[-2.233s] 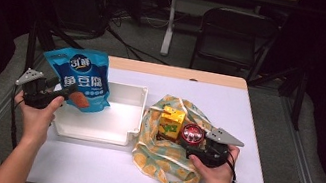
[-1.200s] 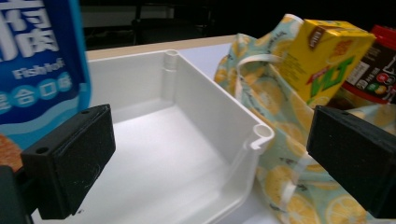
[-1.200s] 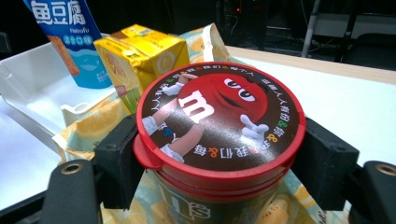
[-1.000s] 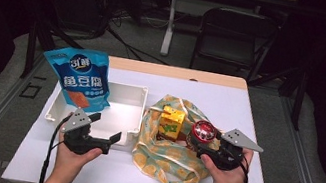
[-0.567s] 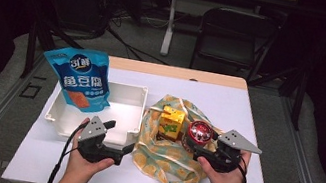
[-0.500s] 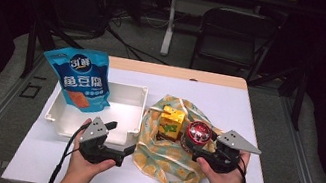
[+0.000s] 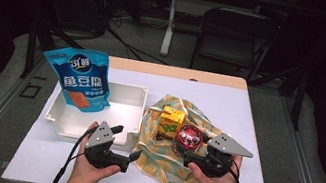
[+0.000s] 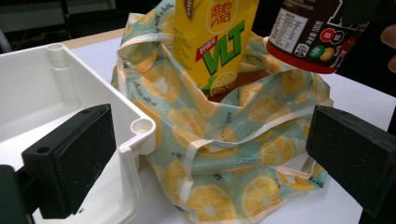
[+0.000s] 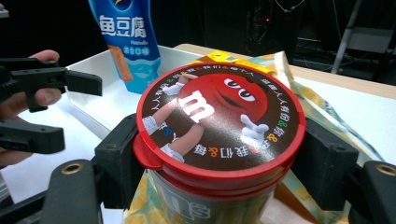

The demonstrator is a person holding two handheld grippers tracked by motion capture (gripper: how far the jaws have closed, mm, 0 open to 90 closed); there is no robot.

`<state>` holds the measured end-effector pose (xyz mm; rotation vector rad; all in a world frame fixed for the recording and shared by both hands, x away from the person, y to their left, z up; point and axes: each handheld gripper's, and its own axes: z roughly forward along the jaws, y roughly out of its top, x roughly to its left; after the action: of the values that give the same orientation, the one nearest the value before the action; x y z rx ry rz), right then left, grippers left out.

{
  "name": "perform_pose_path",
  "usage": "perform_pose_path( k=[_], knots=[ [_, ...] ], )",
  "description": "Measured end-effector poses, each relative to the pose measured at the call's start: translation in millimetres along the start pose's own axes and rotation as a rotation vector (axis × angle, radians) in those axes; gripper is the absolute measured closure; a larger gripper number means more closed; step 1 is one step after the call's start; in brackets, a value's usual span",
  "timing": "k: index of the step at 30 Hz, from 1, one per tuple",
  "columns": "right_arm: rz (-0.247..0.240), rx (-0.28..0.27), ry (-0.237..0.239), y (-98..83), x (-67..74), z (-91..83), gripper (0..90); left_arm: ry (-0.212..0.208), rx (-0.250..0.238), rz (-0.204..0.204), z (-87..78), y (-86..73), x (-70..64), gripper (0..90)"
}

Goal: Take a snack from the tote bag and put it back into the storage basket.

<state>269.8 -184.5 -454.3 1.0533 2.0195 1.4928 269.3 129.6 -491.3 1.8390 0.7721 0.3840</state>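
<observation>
At a white table [image 7: 257, 123], a person works two handheld grippers over a shallow white bin [image 7: 124, 100] and, just to its right, a lemon-print cloth bag [image 7: 159, 157] slumped open on the tabletop. A blue snack pouch [image 7: 82, 80] stands propped against the bin's far left wall. Inside the bag a yellow drink carton [image 7: 170, 123] stands upright, and beside it the right gripper [image 9: 219, 154] has its jaws clamped on either side of a red-lidded candy tub [image 9: 219, 116], gripping it just below the rim; the tub hangs tilted at the bag's mouth, its base above the fabric rather than resting on it, as the left gripper view shows. The left gripper [image 8: 205, 149] hovers near the bin's front right corner with its jaws spread wide and nothing between them, facing the bag's near edge and its pale handles [image 8: 233, 135]. The work in hand looks to be unloading the bag into the bin. Done well, the tub would be lifted straight clear of the cloth before it is carried left, so its base does not snag a fold or tip the carton, while the free gripper could pin the bag's rim to keep it from dragging along.
</observation>
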Motion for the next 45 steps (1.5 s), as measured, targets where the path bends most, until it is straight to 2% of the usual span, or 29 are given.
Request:
perform_pose_path(
  k=[1, 6, 13, 16, 23, 28, 32, 33, 36, 37, 39, 41, 43, 45],
  knots=[
    [0.0, -0.001, 0.007, 0.3, 1.8, 0.4, 25.4, -0.003, -0.001, 0.012, 1.0, -0.4, -2.5, 1.7],
    [-0.004, 0.004, 0.032, 1.1, 10.5, 2.7, 25.4, -0.006, 0.001, 0.015, 4.1, -2.1, -6.2, 1.8],
    [-0.019, 0.017, 0.05, 1.4, 22.2, 9.1, 25.4, -0.017, 0.011, 0.028, 8.1, -4.0, -12.2, 2.1],
    [-0.021, 0.018, 0.059, 1.9, 27.3, 12.4, 25.4, -0.018, -0.005, 0.039, 9.3, -5.7, -16.5, 2.5],
    [-0.032, 0.025, 0.078, 3.7, 38.3, 19.2, 25.5, -0.036, 0.0, 0.06, 8.2, -5.8, -20.2, 2.5],
    [-0.033, 0.026, 0.083, 4.6, 43.9, 22.3, 25.4, -0.051, -0.005, 0.063, 7.4, -5.0, -22.9, 2.5],
    [-0.036, 0.03, 0.088, 4.5, 47.0, 24.2, 25.4, -0.057, -0.017, 0.082, 9.0, -5.5, -27.3, 2.5],
    [-0.043, 0.033, 0.092, 4.3, 48.9, 25.3, 25.4, -0.071, -0.014, 0.087, 10.3, -5.6, -29.1, 2.5],
    [-0.046, 0.037, 0.098, 4.1, 51.2, 26.4, 25.5, -0.065, -0.015, 0.09, 13.0, -5.9, -32.5, 2.7],
    [-0.046, 0.037, 0.102, 4.1, 51.8, 26.9, 25.5, -0.084, -0.012, 0.092, 13.6, -5.9, -32.8, 2.8],
    [-0.046, 0.035, 0.106, 4.1, 53.2, 27.3, 25.4, -0.077, -0.02, 0.096, 15.1, -6.3, -35.7, 3.4],
    [-0.047, 0.036, 0.113, 4.3, 55.1, 27.5, 25.4, -0.109, -0.025, 0.092, 16.3, -6.9, -37.2, 4.1],
    [-0.049, 0.035, 0.116, 4.6, 56.9, 27.7, 25.5, -0.106, -0.033, 0.083, 17.5, -7.6, -38.5, 5.6],
    [-0.05, 0.034, 0.119, 4.6, 59.1, 28.5, 25.4, -0.126, -0.037, 0.081, 18.2, -8.1, -37.9, 7.5]
  ],
)
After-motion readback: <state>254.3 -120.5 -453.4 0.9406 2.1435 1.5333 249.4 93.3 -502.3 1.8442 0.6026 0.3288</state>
